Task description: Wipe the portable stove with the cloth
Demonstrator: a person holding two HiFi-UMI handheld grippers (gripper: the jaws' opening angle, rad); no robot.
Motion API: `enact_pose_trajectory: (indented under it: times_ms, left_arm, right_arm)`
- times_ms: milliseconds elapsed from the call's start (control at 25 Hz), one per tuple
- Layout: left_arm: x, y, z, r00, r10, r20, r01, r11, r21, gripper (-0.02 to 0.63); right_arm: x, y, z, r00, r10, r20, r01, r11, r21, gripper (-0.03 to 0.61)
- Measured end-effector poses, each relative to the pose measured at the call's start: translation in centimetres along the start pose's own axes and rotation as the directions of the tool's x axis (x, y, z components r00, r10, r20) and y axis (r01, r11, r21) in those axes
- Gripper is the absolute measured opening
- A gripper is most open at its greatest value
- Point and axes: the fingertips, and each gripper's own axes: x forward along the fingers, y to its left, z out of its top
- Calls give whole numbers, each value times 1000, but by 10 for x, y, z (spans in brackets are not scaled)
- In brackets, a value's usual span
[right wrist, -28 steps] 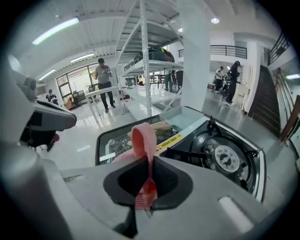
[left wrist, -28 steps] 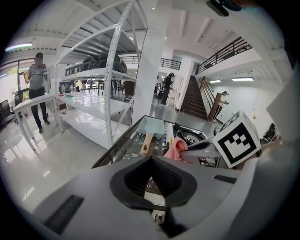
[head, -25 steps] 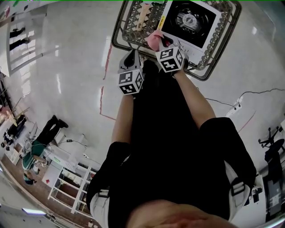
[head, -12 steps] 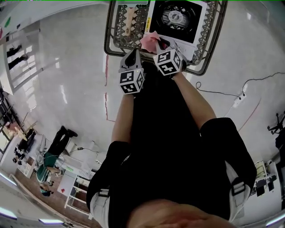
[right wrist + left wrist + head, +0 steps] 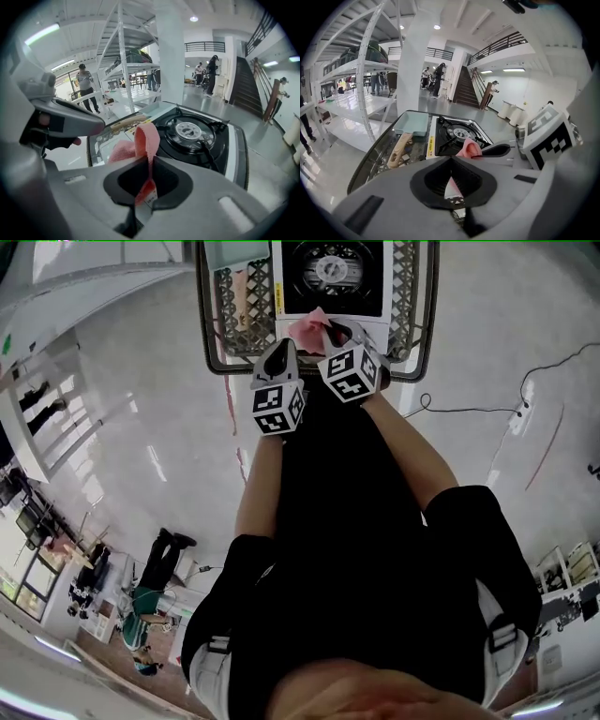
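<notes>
The portable stove [image 5: 330, 273] has a white body and a black burner and stands on a glass-topped table [image 5: 211, 334]. It also shows in the left gripper view [image 5: 457, 133] and the right gripper view [image 5: 192, 133]. My right gripper [image 5: 339, 331] is shut on a pink cloth [image 5: 307, 326] just short of the stove's near edge. The cloth [image 5: 145, 136] rises from between its jaws. My left gripper [image 5: 278, 348] hangs close beside it on the left with jaws together. A pink strip shows in their gap, and whether it is pinched there is unclear.
A teal tray [image 5: 412, 124] and a wooden-handled tool [image 5: 399, 150] lie on the table left of the stove. The table has a dark lattice rim. A cable [image 5: 469, 411] and a power strip [image 5: 520, 413] lie on the glossy floor to the right. People stand far off.
The table and stove have swung left and up in the head view and now lie square ahead. Both grippers keep their poses, with the cloth still in the right one.
</notes>
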Motion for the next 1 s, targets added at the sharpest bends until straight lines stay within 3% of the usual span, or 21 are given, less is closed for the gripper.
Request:
enact_pose_trajectory:
  times_ms: [560, 1000]
  left_arm:
    - [32, -60, -6, 987, -145, -75, 154, 981, 120, 0]
    - [42, -101, -5, 972, -207, -110, 224, 958, 177, 0]
  right_arm:
    - [-37, -49, -41, 991, -130, 3, 128, 980, 150, 25]
    - [-64, -80, -64, 980, -197, -6, 193, 956, 220, 25]
